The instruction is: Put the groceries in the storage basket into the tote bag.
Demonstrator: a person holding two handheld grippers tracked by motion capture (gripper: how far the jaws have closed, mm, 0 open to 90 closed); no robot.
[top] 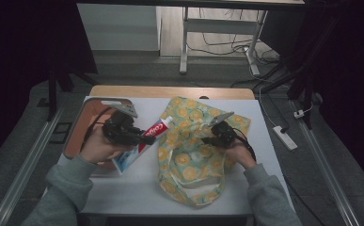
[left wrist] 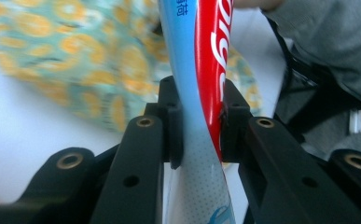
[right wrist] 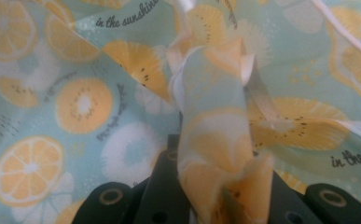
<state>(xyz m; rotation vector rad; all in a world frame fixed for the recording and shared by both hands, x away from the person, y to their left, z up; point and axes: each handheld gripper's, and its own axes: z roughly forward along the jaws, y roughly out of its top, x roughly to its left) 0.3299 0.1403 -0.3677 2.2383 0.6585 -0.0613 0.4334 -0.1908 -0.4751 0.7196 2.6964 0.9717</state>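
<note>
With the left tongs (top: pixel 144 138) clamped on the toothpaste box (top: pixel 139 143) and the right tongs (top: pixel 209 140) pinching the fruit-print bag (top: pixel 189 160) fabric, insertion into the bag remains outstanding.

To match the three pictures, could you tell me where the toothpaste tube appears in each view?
High view: toothpaste tube left of centre, clamped in the left gripper.
Left gripper view: it rises up the middle, between the jaws.
Right gripper view: not in it.
Shared landmark: the citrus-print bag.
</note>
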